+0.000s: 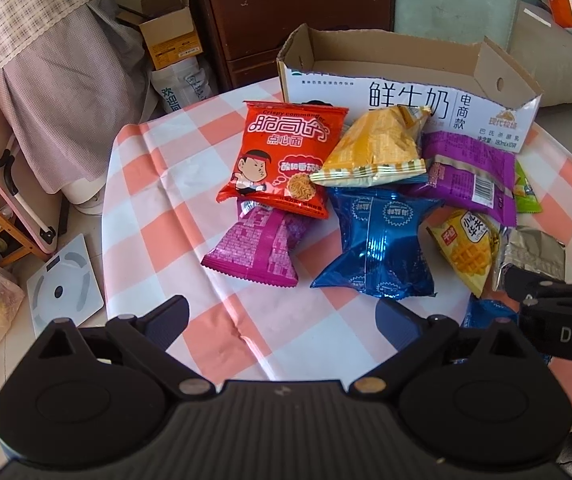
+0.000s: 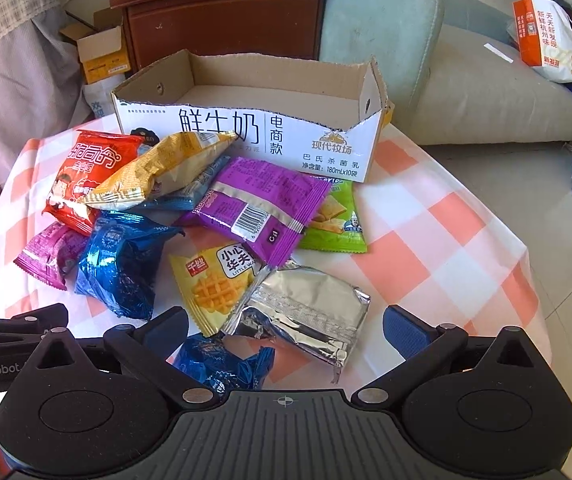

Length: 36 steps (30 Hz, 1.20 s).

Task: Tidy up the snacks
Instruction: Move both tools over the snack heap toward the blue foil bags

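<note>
Several snack packets lie in a pile on a checked tablecloth in front of an empty open cardboard box [image 1: 406,84] [image 2: 245,128]. Among them are a red noodle packet [image 1: 286,156] [image 2: 85,172], a yellow packet [image 1: 378,148] [image 2: 161,168], a blue packet [image 1: 378,244] [image 2: 121,264], purple packets [image 1: 257,248] [image 2: 261,208], a waffle packet [image 2: 213,284] and a silver packet [image 2: 306,312]. My left gripper [image 1: 281,320] is open and empty, hovering short of the pile. My right gripper [image 2: 286,328] is open, its fingers on either side of the silver packet.
The table [image 2: 426,240] is round with a pink and white cloth. A dark wooden cabinet [image 2: 225,16], a cardboard box [image 1: 169,36] and a sofa [image 2: 466,96] stand behind it. A bathroom scale [image 1: 65,284] lies on the floor at the left.
</note>
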Motion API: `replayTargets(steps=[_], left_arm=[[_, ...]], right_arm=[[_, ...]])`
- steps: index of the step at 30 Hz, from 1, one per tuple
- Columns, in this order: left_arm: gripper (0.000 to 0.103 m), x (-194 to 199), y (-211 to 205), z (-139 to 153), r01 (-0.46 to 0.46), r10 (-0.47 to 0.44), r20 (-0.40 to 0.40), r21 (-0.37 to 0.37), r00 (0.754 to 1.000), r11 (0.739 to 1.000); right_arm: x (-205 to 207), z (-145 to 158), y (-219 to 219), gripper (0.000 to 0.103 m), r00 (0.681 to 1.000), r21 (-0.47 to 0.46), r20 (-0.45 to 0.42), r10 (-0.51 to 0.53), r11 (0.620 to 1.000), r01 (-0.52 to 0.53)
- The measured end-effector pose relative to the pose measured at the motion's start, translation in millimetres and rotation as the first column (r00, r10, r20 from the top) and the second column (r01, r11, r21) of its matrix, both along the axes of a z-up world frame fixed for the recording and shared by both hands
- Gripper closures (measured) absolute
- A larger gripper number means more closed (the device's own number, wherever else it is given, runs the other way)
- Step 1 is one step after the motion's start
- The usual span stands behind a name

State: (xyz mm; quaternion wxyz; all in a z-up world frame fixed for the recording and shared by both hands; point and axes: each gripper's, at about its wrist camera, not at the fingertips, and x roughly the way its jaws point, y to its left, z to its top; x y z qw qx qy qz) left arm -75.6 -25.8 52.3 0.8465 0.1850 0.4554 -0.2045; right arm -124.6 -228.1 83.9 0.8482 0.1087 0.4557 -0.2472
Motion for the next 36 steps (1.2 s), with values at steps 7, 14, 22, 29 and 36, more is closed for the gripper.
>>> replayTargets(steps=[7,14,22,29,36], left_arm=[[0.004,0.3,0.2,0.4,-0.006,0.006,0.005,0.0,1.0,1.0],[0.004,-0.9,-0.8,0.9,-0.007,0.007,0.013,0.003,1.0,1.0],[0.004,-0.9,-1.5,1.0,-0.007,0.007,0.016,0.005,1.0,1.0],[0.004,-1.4,-1.4,2.4,-0.006,0.006,0.02,0.0,1.0,1.0],[0.004,-1.6,-1.4,2.5,-0.006,0.006,0.02,0.0,1.0,1.0]], right_arm=[[3.0,-1.7,4.1,0.0,1.0,-0.021,-0.013,0.008,1.0,-0.008],[3.6,-3.5,4.8,0.0,1.0,-0.034,-0.021,0.004,0.999,-0.005],[4.0,-3.6,6.1,0.0,1.0,-0.045,-0.024,0.003,0.999,-0.004],[4.7,-4.5,7.4,0.0,1.0,-0.058,-0.03,0.006,0.998,-0.008],[4.6,-4.5,8.9,0.0,0.999,-0.068,-0.033,0.007,0.998,-0.009]])
